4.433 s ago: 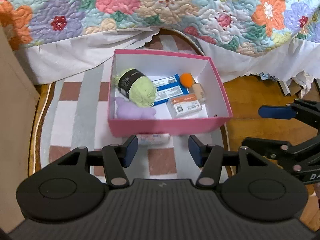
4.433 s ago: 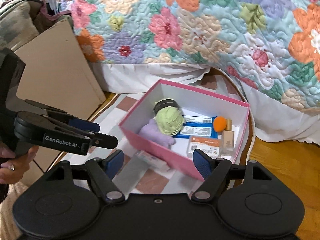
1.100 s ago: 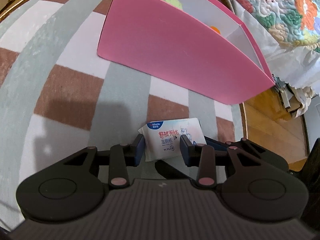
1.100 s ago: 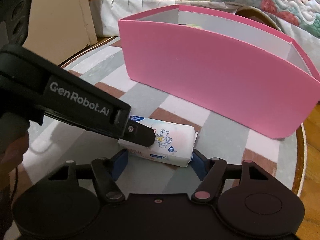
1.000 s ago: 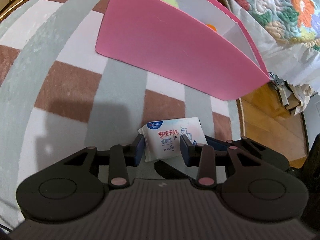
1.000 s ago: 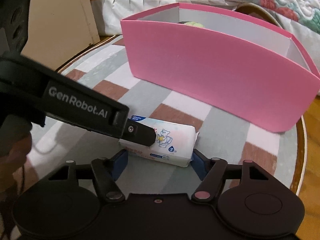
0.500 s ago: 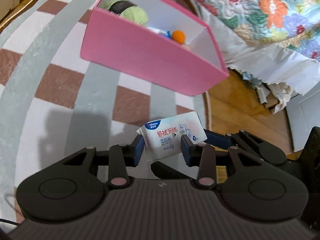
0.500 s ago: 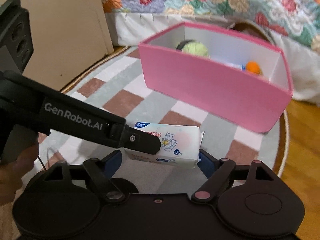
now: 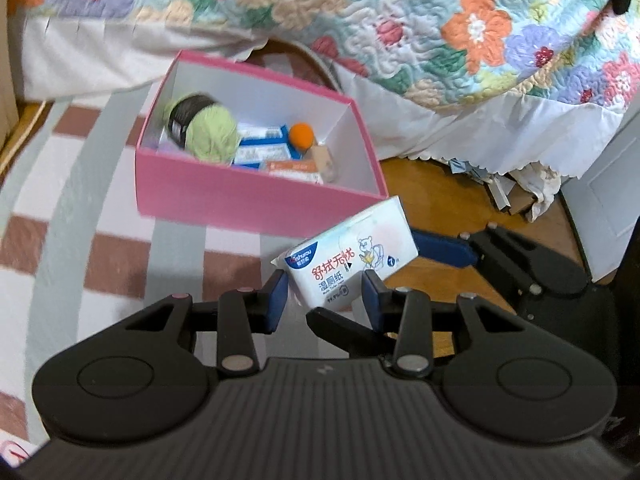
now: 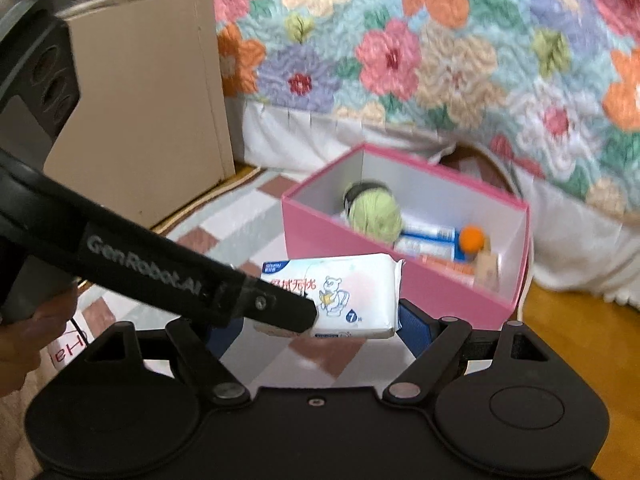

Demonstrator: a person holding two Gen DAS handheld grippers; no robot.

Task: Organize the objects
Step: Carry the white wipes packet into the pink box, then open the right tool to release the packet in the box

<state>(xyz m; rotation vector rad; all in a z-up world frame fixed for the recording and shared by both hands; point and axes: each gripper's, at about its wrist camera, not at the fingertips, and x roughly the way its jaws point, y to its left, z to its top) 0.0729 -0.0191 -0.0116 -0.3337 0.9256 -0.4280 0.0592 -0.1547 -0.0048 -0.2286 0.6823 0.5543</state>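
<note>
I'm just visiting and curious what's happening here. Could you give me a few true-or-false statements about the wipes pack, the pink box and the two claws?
1. The wipes pack is in the air, off the rug. True.
2. Only one claw touches the pack. False: the left claw and the right claw both hold it.
3. The pink box is empty. False: it holds green yarn and an orange ball, among other things.
4. The box has no lid on. True.
</note>
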